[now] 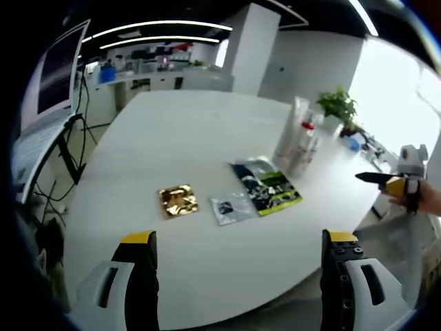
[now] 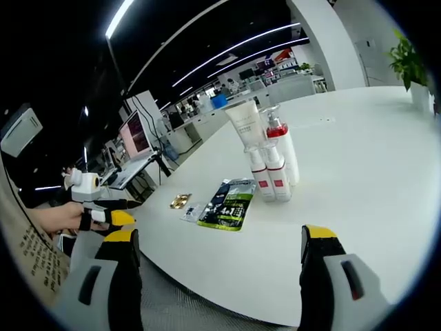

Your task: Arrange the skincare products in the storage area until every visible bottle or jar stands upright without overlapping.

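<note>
A cluster of skincare bottles [image 2: 270,160] stands upright on the white table [image 2: 358,152]: a tall white tube [image 2: 246,123] and white bottles with red bands and clear caps. The left gripper view shows the same cluster [image 1: 298,141] at the table's far right. Flat on the table lie a black-and-green sachet [image 2: 227,203], a small clear sachet [image 2: 192,212] and a gold foil packet [image 2: 180,201]. My left gripper [image 1: 238,265] is open above the table's near edge, with nothing between its jaws. My right gripper [image 2: 218,265] is open too, off the table edge, with nothing between its jaws.
A potted plant [image 1: 340,107] stands at the table's far edge beyond the bottles. Left of the table is a monitor on a stand [image 1: 58,69] with cables. A hand holds the other gripper [image 1: 396,183] at the right of the left gripper view. Shelves and desks fill the background.
</note>
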Action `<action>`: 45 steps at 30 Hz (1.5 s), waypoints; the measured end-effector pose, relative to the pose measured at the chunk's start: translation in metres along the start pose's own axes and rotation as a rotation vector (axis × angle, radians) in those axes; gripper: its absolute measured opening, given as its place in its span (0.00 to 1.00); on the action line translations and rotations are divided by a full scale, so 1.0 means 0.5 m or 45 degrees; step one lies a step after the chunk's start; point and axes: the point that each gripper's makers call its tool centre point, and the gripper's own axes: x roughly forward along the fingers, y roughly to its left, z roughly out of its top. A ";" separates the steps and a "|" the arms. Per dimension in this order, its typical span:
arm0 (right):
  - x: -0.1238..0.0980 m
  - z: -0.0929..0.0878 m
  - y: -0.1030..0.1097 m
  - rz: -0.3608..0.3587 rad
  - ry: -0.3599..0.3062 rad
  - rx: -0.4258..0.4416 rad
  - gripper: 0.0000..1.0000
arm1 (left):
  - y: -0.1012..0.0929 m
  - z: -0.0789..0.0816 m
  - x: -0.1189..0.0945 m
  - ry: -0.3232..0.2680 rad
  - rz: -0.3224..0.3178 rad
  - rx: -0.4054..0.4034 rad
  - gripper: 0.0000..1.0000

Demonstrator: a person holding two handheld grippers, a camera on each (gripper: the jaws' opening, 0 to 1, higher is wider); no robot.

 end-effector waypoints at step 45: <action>0.004 -0.025 -0.013 -0.085 0.102 -0.072 0.97 | 0.102 0.039 0.126 0.154 0.401 -0.021 0.97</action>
